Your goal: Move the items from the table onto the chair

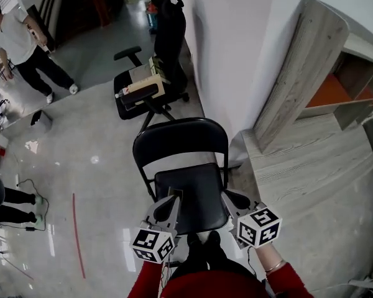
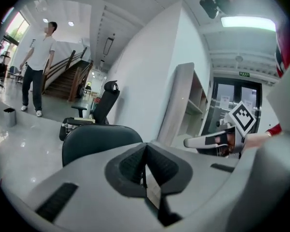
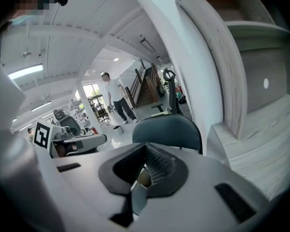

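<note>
Left claw [image 2: 145,148]: jaws pressed together, nothing between. Right claw [image 3: 145,146]: same, tips meeting, empty. I hold both side by side over front edge of folding chair [image 1: 180,143], dead ahead at 12; reads as neutral pose, nothing to carry. Seat [image 1: 193,191] bare, no items on it. Tabletop [image 1: 301,166] at 3 o'clock, grey woodgrain; part in view shows no items. Office chair [image 1: 169,33] farther off at 12 carries boxes [image 1: 142,79]; not my target, I judge. Likely next: turn toward 3, look for items.

Folding chair [image 1: 186,191] centre; office chair [image 1: 170,39] behind it; table [image 1: 311,166] at right.
</note>
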Available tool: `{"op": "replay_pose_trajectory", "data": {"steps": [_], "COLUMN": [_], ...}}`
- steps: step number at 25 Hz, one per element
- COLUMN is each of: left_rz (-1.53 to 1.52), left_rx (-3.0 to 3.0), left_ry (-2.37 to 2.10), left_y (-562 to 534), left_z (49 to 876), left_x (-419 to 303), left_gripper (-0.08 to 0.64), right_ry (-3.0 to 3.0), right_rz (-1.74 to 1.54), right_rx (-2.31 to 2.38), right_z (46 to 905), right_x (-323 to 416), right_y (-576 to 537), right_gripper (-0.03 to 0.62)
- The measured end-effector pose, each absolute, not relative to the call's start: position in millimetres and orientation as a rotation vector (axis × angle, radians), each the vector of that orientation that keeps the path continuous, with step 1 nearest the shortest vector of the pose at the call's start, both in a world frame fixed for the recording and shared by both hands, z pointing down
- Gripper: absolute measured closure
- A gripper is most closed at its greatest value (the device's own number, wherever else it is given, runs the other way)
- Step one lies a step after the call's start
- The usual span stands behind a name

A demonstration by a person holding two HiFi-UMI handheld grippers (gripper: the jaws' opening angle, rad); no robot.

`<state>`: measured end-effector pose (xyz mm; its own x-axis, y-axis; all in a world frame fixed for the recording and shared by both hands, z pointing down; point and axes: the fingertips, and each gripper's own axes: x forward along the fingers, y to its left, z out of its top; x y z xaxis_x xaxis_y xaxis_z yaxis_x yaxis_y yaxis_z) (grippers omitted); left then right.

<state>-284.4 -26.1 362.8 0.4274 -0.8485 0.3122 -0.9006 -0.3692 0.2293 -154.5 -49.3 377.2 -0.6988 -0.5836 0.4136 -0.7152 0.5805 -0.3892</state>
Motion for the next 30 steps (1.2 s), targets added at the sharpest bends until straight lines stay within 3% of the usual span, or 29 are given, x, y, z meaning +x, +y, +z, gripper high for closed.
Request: {"op": "replay_pose_trajectory", "data": {"steps": [7,30], "left_rz": [0.048,0.195], "left_rx": [2.277,2.322], "left_ry": [-1.416,-1.452], "left_y": [-12.7,10.0], "left_z": [346.9,352.3], "left_x": [-272.5,-268.2], "left_gripper": [0.551,0.551], "right_ry": [-2.59,-2.617], "right_rz": [0.788,0.706], "right_rx": [1.083,1.056], "right_z": [364.8,354.4], "right_x": [-153.1,-142.8], "right_y": [-20.4,-6.3], "right_gripper": [0.58,0.58]}}
